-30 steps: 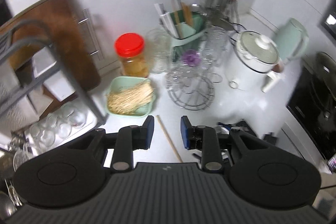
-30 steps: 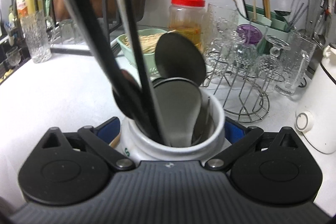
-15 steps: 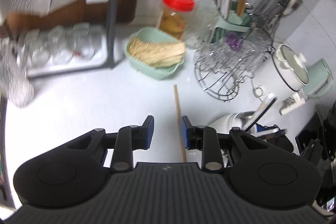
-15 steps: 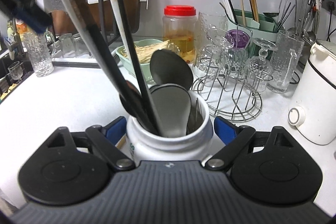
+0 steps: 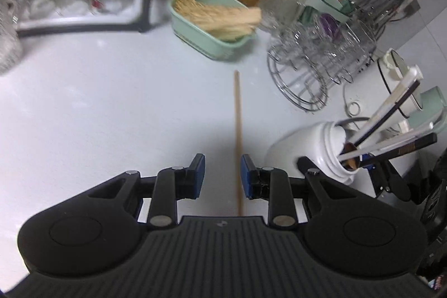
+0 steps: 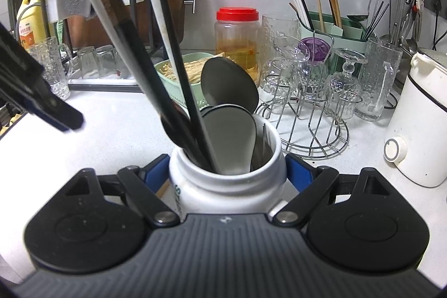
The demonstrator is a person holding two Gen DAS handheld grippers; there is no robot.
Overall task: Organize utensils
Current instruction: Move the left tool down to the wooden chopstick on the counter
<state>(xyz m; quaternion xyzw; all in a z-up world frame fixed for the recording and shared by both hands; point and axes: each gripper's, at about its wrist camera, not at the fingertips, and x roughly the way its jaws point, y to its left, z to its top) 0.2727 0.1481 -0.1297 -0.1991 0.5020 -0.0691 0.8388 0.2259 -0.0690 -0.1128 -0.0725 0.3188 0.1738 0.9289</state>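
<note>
**On the worktop, one chopstick left**

Across the worktop [image 5: 83,102], the white jar [image 6: 226,180] already holds spoons and ladles, right gripper [image 6: 227,172] jaws pinching it; a lone chopstick [image 5: 238,130] lies between the left gripper [image 5: 222,175] jaws, spread, not yet gripped

Red-lidded jar [image 6: 237,39] behind green basket [image 5: 212,43] — glasses rack [image 6: 313,113] beside.
</note>
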